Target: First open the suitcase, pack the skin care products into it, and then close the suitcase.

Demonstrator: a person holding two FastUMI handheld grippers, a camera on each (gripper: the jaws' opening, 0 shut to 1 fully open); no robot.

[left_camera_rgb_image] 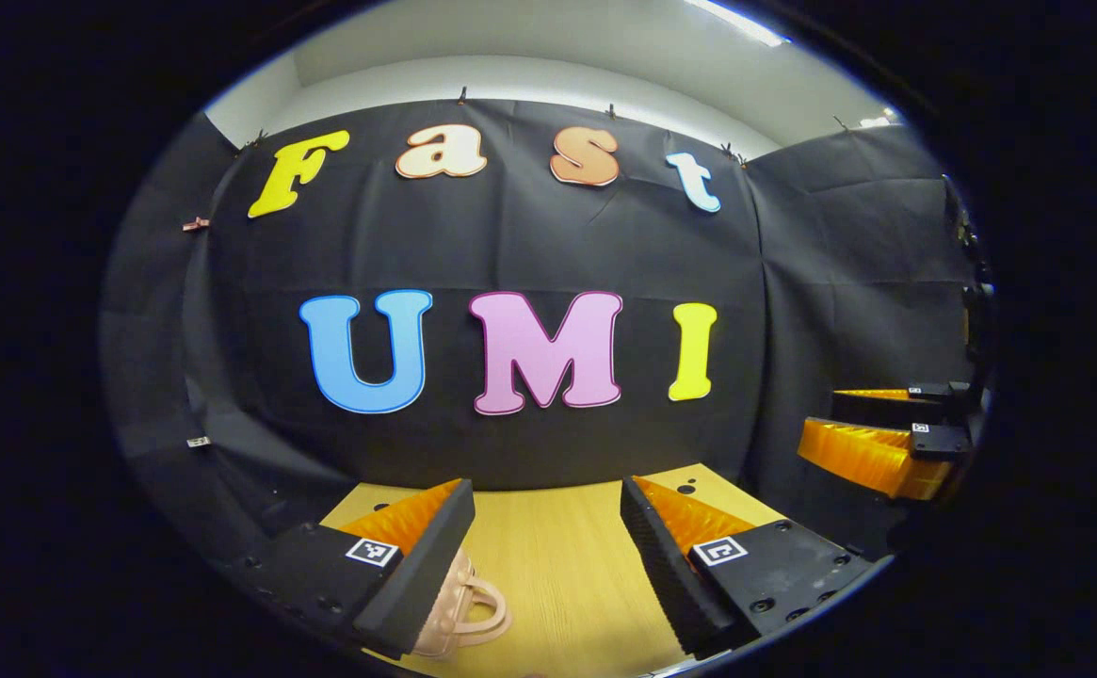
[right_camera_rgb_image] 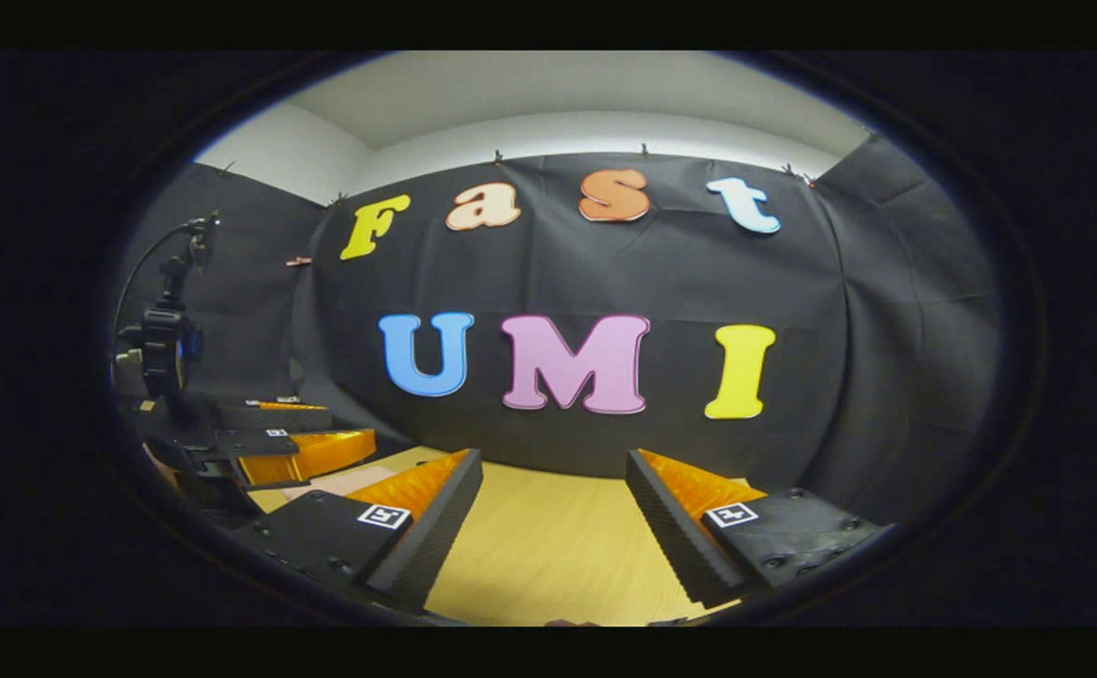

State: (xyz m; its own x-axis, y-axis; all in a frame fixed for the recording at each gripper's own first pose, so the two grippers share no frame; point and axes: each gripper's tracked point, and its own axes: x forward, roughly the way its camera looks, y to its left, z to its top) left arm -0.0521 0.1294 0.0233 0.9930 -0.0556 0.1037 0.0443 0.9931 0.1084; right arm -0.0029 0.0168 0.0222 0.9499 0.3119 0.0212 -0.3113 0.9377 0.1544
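Recording booth, black cloth walls (left_camera_rgb_image: 529,245), wooden table (left_camera_rgb_image: 548,565)

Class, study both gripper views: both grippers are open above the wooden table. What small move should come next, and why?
Probably tilt the left gripper down toward the pink suitcase by its left finger. Both it and the right gripper are open, hold nothing and face the wall; the suitcase sits low at the view's edge, untouched.

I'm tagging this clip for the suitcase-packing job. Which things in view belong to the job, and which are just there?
Belongs to the job:
- pink suitcase, beside the left tool's finger, handle showing
- left tool, open, holding nothing
- right tool, open, holding nothing

Just there:
- wooden table
- camera stand at the booth's side

No skin care products can be made out.
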